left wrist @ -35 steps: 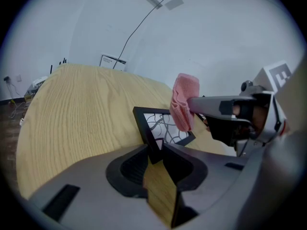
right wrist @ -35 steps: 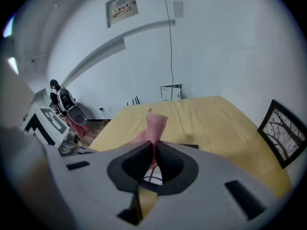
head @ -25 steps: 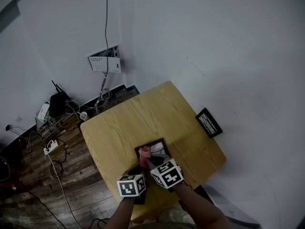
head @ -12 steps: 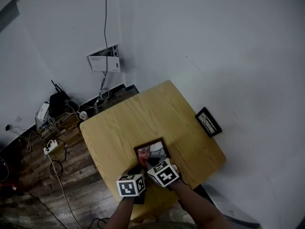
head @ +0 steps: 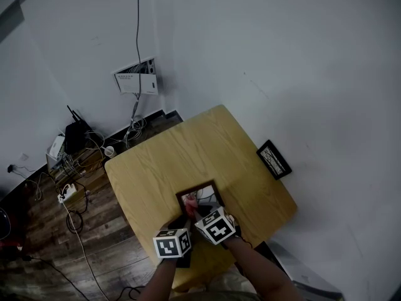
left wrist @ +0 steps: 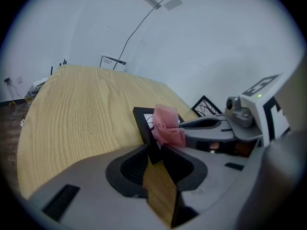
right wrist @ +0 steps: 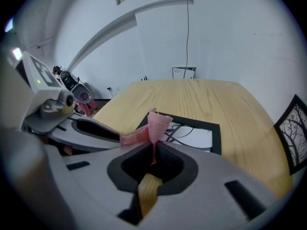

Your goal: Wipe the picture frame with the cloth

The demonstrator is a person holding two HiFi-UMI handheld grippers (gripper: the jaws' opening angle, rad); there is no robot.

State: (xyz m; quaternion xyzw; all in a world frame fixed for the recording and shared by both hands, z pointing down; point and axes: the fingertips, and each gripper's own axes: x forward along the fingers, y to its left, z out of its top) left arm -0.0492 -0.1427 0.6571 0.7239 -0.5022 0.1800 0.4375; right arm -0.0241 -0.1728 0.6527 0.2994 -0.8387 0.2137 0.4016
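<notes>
1. The picture frame [head: 202, 195] is the only thing here with anything in it: a black border around a white print with dark curvy lines. It lies flat on the wooden table [head: 163, 162], near the table's lower edge, bottom-center in the head view.
2. The left gripper [left wrist: 156, 152] is clamped on the picture frame's near corner. In the left gripper view the black edge [left wrist: 144, 123] sits wedged right between its jaws.
3. The right gripper [right wrist: 153, 150] has its jaws pinched tight on the pink cloth [right wrist: 151, 126], which pokes up out of them in a folded bunch.
4. In the left gripper view the cloth [left wrist: 168, 126] is just past the clamped corner, over the print. I can't tell if it's actually pressing on the surface.
5. In the head view both grippers sit side by side at lower center, and their tips nearly meet over the frame.
6. A second framed picture [head: 274, 160] sits at the right, just off the table's edge by the white wall.
</notes>
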